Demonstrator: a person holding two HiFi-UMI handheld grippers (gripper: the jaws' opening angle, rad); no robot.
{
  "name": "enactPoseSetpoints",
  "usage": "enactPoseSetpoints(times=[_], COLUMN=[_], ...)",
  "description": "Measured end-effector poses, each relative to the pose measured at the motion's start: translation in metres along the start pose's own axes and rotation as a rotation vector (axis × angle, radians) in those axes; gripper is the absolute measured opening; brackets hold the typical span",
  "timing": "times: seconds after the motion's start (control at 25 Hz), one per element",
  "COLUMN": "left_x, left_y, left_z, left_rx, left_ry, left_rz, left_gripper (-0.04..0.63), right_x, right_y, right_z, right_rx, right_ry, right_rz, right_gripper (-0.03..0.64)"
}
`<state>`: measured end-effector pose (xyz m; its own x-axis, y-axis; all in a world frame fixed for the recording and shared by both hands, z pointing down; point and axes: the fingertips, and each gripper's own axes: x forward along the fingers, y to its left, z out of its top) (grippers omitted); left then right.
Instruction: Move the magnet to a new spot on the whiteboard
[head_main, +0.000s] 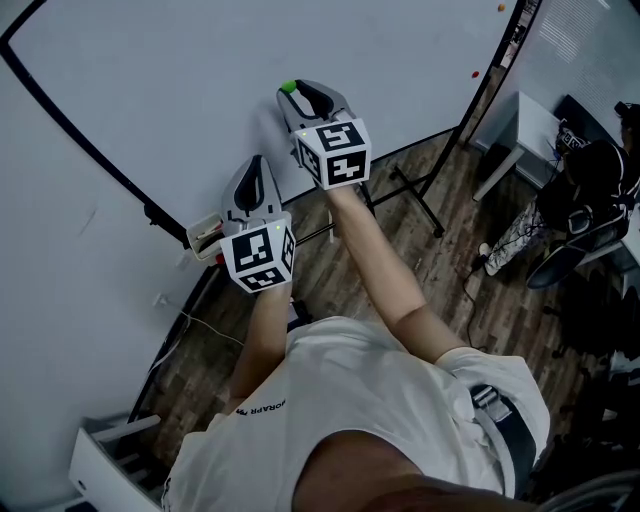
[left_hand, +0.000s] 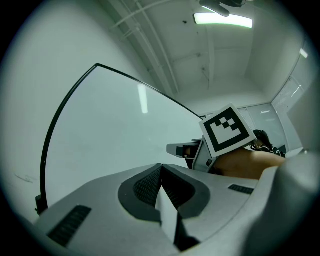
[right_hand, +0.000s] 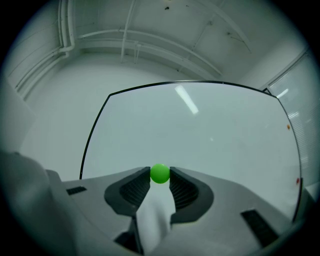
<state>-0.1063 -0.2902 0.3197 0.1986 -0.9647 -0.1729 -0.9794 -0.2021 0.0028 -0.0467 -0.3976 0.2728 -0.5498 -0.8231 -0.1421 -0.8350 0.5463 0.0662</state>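
A small green ball magnet (head_main: 288, 87) sits between the tips of my right gripper (head_main: 297, 95), close in front of the whiteboard (head_main: 200, 70). In the right gripper view both pads press on the green magnet (right_hand: 160, 173), so my right gripper (right_hand: 160, 175) is shut on it, with the whiteboard (right_hand: 200, 130) filling the background. Whether the magnet touches the board I cannot tell. My left gripper (head_main: 256, 172) hangs lower and to the left, near the board's bottom edge. Its jaws meet at the tips in the left gripper view, where my left gripper (left_hand: 161, 171) holds nothing.
Two more small magnets, orange (head_main: 501, 8) and red (head_main: 474, 72), stick near the board's right edge. A pen tray (head_main: 205, 238) hangs at the board's lower edge, and the stand's legs (head_main: 410, 190) spread on the wooden floor. A white desk (head_main: 520, 130) and a dark chair (head_main: 590, 190) stand at the right.
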Motion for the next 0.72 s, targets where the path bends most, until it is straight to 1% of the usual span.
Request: enactPoseSetpoints(times=[0.28, 0.4, 0.72], left_x=[-0.001, 0.001, 0.0], left_y=[0.003, 0.005, 0.006], left_z=[0.0, -0.004, -0.004], left_rx=[0.001, 0.011, 0.023], left_ry=[0.001, 0.007, 0.01], left_rz=[0.007, 0.011, 0.006], left_gripper=[0.003, 0.003, 0.003], right_x=[0.012, 0.019, 0.029], right_y=[-0.003, -0.003, -0.006], right_z=[0.005, 0.006, 0.005], right_rx=[-0.02, -0.019, -0.012], right_ry=[0.001, 0.0, 0.005], right_rz=[0.001, 0.01, 0.002], right_gripper=[0.126, 0.126, 0.126])
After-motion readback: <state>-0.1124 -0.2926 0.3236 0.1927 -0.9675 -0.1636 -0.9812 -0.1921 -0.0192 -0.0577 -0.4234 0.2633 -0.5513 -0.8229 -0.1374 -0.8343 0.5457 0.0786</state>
